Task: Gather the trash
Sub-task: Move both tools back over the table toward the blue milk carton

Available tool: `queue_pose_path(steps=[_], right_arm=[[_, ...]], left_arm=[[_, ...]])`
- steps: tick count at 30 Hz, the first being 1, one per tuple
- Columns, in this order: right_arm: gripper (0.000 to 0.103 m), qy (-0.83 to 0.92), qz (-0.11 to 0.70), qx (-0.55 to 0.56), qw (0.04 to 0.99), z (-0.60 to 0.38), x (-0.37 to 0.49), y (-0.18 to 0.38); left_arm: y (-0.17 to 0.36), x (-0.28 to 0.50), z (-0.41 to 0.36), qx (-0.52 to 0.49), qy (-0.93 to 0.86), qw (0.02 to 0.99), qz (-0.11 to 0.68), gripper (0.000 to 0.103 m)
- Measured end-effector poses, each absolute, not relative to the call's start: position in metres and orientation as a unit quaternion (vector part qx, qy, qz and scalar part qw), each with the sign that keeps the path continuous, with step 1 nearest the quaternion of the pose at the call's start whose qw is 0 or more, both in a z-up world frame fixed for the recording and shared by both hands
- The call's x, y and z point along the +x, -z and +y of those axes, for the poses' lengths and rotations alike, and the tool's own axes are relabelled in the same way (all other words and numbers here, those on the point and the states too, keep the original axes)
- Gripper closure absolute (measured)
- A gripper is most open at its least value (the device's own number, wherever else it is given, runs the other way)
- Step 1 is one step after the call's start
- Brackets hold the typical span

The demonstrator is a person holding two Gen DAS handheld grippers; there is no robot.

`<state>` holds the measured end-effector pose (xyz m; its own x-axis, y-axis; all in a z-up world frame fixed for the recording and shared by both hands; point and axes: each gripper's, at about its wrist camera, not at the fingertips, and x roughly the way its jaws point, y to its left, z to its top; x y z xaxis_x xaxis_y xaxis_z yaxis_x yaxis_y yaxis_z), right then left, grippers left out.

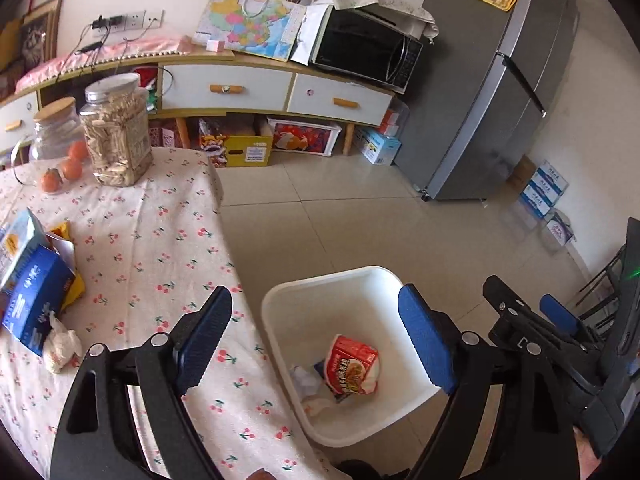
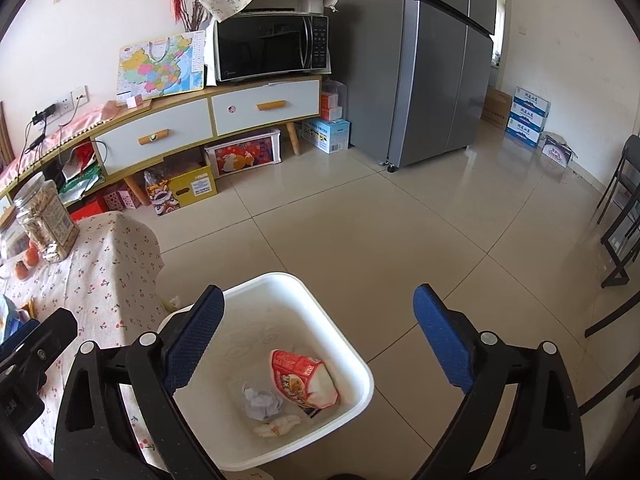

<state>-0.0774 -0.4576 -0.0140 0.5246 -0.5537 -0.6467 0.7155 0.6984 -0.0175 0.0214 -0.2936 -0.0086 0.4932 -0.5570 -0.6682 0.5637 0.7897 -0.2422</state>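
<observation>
Below both grippers a white trash bin (image 2: pixel 362 376) stands on the beige tiled floor (image 2: pixel 400 240) just beside the table with the cherry-print cloth (image 1: pixel 160 240), holding a red-and-white snack wrapper (image 2: pixel 304 378), a crumpled paper ball (image 2: pixel 260 402) and a small wad of tissue (image 2: pixel 278 426). Left gripper (image 1: pixel 316 340) and right gripper (image 2: pixel 318 342) both hang over the bin with jaws spread wide and nothing between them. On the table's left edge a blue carton (image 1: pixel 36 300), partly cut off, and a crumpled tissue (image 1: pixel 60 346) remain; far off stand a microwave (image 2: pixel 272 48) and grey fridge (image 2: pixel 436 60).
</observation>
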Motion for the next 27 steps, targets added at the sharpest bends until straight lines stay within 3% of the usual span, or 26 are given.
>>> queue_pose_path(steps=[3,27], right_arm=[[0.007,0.354,0.317,0.114,0.872,-0.442,-0.07,0.01],[0.007,0.249,0.337,0.045,0.907,-0.309,0.002,0.006]], left_arm=[[0.004,0.023,-0.278,0.017,0.298,0.878,0.375,0.02],[0.013,0.073,-0.13,0.011,0.155,0.903,0.4,0.016]])
